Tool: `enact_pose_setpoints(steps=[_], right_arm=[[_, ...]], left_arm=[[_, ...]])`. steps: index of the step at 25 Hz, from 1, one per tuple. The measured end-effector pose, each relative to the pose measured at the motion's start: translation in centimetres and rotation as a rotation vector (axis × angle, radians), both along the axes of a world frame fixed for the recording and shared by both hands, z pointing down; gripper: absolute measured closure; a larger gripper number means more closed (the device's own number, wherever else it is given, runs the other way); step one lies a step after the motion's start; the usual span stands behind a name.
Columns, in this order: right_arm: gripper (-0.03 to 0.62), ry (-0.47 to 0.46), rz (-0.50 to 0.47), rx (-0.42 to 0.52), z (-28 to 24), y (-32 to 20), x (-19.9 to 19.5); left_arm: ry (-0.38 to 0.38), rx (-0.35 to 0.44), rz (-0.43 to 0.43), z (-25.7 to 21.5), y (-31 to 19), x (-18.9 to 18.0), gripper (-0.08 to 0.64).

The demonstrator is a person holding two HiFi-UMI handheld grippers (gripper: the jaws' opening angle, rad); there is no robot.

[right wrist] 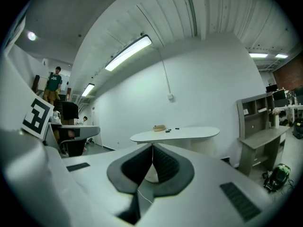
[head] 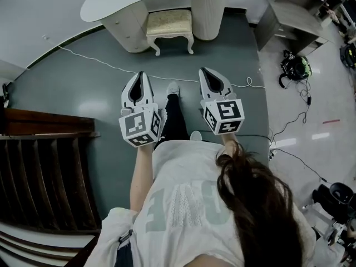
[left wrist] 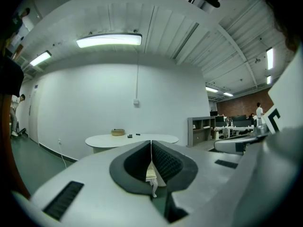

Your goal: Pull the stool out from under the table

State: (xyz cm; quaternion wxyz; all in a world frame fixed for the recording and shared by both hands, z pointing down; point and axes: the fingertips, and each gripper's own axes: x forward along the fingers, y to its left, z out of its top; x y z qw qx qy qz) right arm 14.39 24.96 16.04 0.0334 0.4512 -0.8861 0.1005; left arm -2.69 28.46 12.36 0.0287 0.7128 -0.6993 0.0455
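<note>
A cream-cushioned stool (head: 169,26) with white curved legs stands half under the white oval table (head: 111,4) at the top of the head view. Both grippers are held side by side well short of it, pointing towards it. The left gripper (head: 140,77) is shut with nothing between its jaws, and so is the right gripper (head: 207,72). In the left gripper view the table (left wrist: 131,139) lies straight ahead, and a strip of the stool (left wrist: 151,175) shows in the gap behind the shut jaws of the left gripper (left wrist: 151,143). The right gripper view shows the table (right wrist: 175,134) beyond the right gripper (right wrist: 152,146).
A white cable (head: 105,64) runs across the grey floor between me and the stool. A grey shelf unit (head: 289,21) stands to the right of the table, with a black and green headset (head: 295,68) on the floor beside it. Dark wooden steps (head: 44,149) are at the left.
</note>
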Motion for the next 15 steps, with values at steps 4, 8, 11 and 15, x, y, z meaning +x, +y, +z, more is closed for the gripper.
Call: enact_pose_setpoints(steps=[4,8,11,15], right_arm=[[0.561,0.01,0.031,0.054,-1.5,-2.2,0.4],[0.561,0.004,0.08,0.08,-2.1,-4.5,0.7],[0.561,-0.01,0.101,0.087,-2.6,-6.0,1.2],[0.561,-0.002,0.115,0.08,-1.9,-8.3,0.5]], left_arm=[[0.019,0.053,0.018,-0.9,-1.7,-0.1,0.532],[0.016,0.083,0.049,-1.9,-3.9,-0.1,0.532],[0.015,0.113,0.057,-3.1,-5.5,0.0,0.532],[0.034,0.124,0.046,-2.6,-8.0,-1.2,0.532]])
